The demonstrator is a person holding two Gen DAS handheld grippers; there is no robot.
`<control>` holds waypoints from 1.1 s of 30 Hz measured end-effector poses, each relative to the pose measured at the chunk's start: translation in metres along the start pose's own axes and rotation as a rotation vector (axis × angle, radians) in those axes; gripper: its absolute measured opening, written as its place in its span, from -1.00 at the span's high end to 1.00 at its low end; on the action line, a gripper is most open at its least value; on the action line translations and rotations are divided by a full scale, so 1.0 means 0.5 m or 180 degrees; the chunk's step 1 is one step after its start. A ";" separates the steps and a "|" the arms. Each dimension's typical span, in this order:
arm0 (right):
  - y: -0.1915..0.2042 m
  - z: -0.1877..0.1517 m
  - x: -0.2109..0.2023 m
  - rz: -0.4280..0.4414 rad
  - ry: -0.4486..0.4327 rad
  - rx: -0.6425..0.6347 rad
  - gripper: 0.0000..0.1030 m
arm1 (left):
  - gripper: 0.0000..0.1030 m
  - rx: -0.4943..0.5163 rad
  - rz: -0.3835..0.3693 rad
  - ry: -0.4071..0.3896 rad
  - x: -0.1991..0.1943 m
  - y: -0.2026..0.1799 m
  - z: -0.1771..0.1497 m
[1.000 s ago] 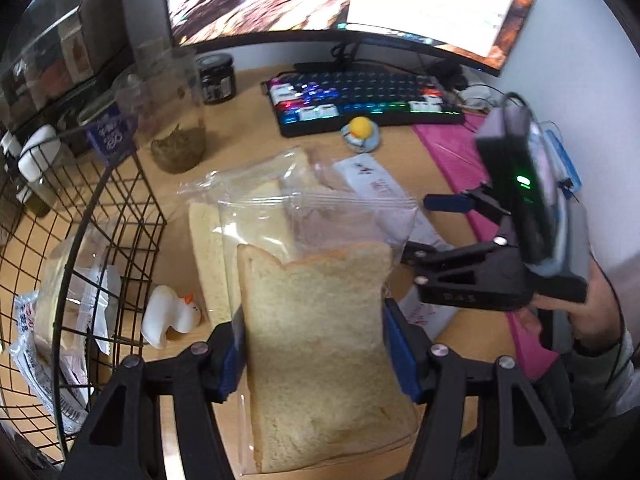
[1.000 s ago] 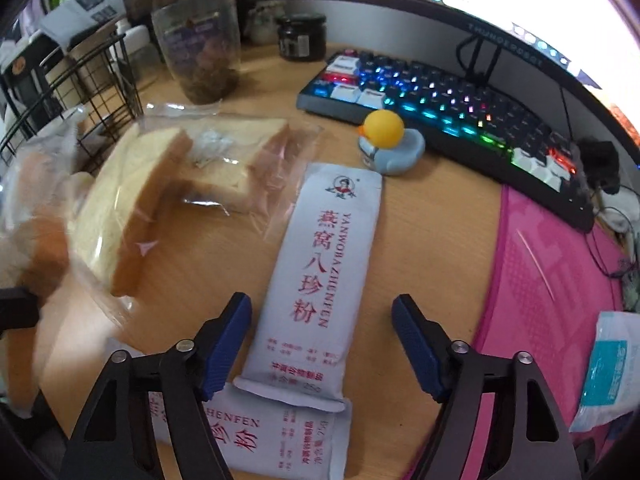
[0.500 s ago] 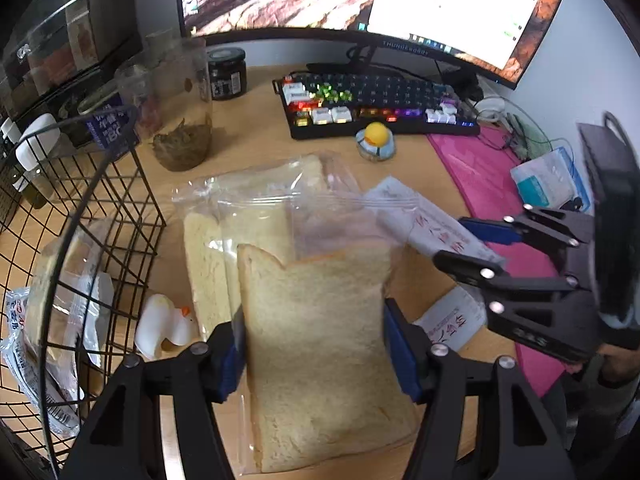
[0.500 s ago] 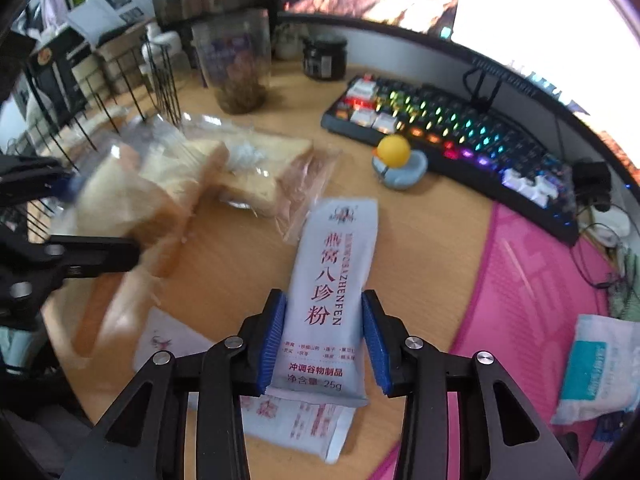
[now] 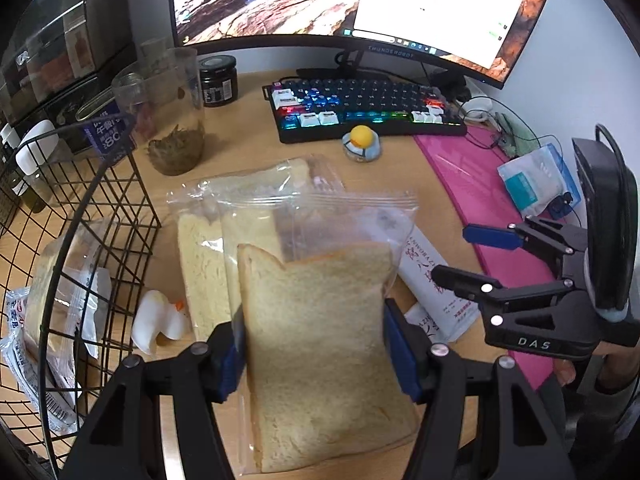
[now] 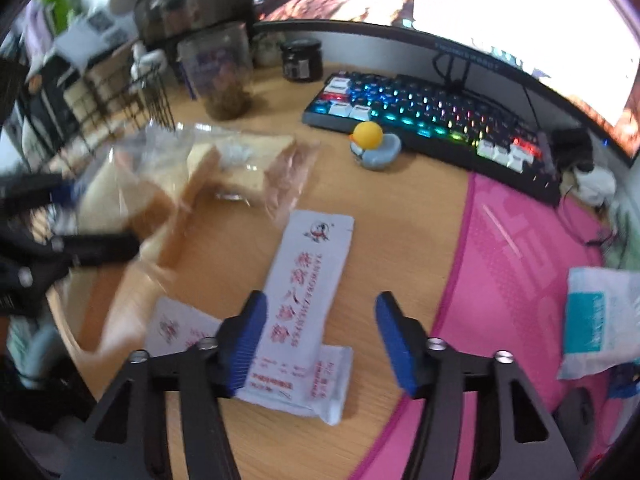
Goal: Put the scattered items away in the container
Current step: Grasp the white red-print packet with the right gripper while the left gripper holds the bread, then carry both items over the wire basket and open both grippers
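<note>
A bagged bread slice is clamped between the pads of the left hand-held gripper, above the table beside the wire basket. The right hand-held gripper is seen with jaws just reopened, nothing pressed. A white sachet is left lying on the table under them, near more bagged bread.

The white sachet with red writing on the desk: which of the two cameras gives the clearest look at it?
The right wrist view. There the white sachet lies almost fully exposed on the desk under the open right gripper, though slightly blurred. In the left wrist view the bagged bread slice held by the left gripper hides most of it; only one end shows.
</note>
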State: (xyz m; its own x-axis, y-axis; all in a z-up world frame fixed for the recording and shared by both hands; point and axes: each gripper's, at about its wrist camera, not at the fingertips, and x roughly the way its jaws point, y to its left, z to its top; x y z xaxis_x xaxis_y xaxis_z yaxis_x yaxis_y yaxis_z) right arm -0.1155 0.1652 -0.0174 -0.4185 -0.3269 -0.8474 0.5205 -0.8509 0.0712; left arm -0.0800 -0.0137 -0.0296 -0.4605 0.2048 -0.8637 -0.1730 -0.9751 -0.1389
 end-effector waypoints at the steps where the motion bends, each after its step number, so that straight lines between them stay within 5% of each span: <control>1: 0.004 0.003 0.005 0.0012 0.0011 0.0014 -0.22 | -0.32 -0.0004 -0.0001 -0.0004 0.000 0.001 0.001; 10: 0.055 -0.012 0.071 -0.0229 0.0234 -0.0315 -0.21 | -0.32 -0.0007 -0.0015 0.0065 0.015 0.011 -0.001; 13: 0.063 -0.019 0.066 -0.0202 0.0219 -0.0457 0.17 | -0.32 -0.0020 -0.0021 0.0079 0.020 0.014 -0.001; 16: 0.070 -0.019 0.061 -0.0249 0.0250 -0.0538 0.22 | -0.32 -0.0017 -0.0036 0.0072 0.019 0.012 -0.004; 33: 0.090 0.018 -0.092 -0.0403 -0.0316 -0.0467 0.23 | -0.32 0.0034 0.0029 -0.0369 -0.112 0.000 0.014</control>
State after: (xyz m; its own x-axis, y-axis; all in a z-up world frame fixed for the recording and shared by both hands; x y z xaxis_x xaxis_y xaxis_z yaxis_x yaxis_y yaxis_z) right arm -0.0796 0.1382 0.0293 -0.5548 -0.2662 -0.7882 0.5588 -0.8212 -0.1159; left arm -0.0603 -0.0247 0.0223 -0.5597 0.2051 -0.8029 -0.1775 -0.9761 -0.1256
